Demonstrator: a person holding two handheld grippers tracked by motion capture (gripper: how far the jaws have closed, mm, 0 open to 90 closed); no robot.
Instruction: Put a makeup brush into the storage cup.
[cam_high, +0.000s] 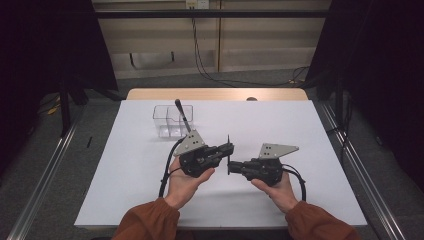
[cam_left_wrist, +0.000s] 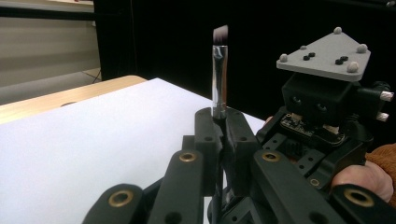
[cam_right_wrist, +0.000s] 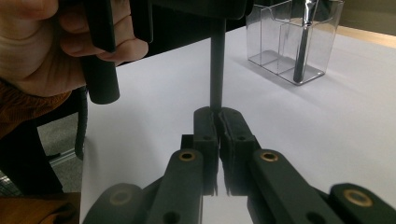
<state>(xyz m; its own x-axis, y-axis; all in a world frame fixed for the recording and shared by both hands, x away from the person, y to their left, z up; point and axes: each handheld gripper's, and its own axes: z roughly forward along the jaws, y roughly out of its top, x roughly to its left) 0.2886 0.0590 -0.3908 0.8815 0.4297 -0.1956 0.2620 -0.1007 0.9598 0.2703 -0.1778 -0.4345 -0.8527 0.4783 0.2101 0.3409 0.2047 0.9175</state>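
- High view: two matte black grippers, the left gripper and right gripper, meet mid-table, both clamped on one thin upright makeup brush; far left, a clear plastic organizer holds one second brush.
- Left gripper view: the brush's chrome ferrule and dark bristle tip rise above closed jaws.
- Right gripper view: its plain black handle, pinched tight.

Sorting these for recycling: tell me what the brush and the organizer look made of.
Brush: shiny silver ferrule, likely metal, mirror-like; soft dark bristles with pale tips; matte black handle, plastic or painted wood, unclear.
Organizer: clear, glossy, rigid walls you see through, probably acrylic or similar plastic.
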